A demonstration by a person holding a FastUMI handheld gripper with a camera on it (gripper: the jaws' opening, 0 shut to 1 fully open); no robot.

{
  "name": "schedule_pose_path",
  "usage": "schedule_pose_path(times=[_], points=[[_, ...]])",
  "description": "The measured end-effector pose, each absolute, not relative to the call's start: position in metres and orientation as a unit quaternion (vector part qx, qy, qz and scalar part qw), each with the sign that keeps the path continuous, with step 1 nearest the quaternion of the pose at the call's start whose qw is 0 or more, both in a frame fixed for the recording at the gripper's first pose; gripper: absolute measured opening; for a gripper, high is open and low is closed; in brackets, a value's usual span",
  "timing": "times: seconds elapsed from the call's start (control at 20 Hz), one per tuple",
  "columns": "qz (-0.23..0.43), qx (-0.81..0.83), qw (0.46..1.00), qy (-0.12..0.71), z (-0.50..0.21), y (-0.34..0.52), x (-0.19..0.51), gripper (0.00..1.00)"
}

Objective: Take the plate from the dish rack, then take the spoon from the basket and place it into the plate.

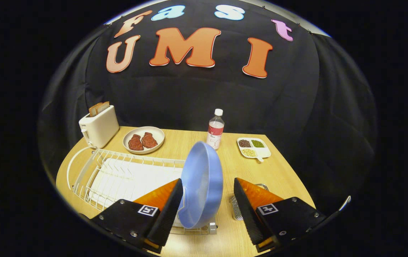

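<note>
With my gripper fingers apart around the round blue plastic plate standing upright in the white wire dish rack at lower centre, closing off-centre could tip it.

The pale wooden worktop carries a white wire dish rack at near left, a white toaster and a round plate of brown meat far left, a clear plastic bottle and a white divided dish of beans far right.
</note>
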State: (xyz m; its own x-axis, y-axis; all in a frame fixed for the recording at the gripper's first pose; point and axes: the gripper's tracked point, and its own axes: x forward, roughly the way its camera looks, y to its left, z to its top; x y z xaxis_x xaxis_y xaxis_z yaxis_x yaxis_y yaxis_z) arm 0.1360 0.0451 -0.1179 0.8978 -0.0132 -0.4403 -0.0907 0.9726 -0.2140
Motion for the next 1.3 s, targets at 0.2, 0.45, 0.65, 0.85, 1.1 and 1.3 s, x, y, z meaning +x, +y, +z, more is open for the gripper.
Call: schedule_pose_path(times=[0.2, 0.45, 0.65, 0.85, 1.1, 1.3], points=[[0.011, -0.115, 0.96, 0.255, -0.14, 0.044, 0.152, 0.74], [-0.013, -0.117, 0.953, 0.279, -0.152, 0.037, 0.157, 0.42], [-0.035, -0.091, 0.954, 0.283, -0.15, 0.038, 0.158, 0.28], [-0.047, -0.109, 0.954, 0.275, -0.145, 0.044, 0.159, 0.26], [-0.067, -0.128, 0.956, 0.255, -0.126, 0.046, 0.162, 0.26], [-0.079, -0.136, 0.958, 0.241, -0.112, 0.043, 0.157, 0.26]])
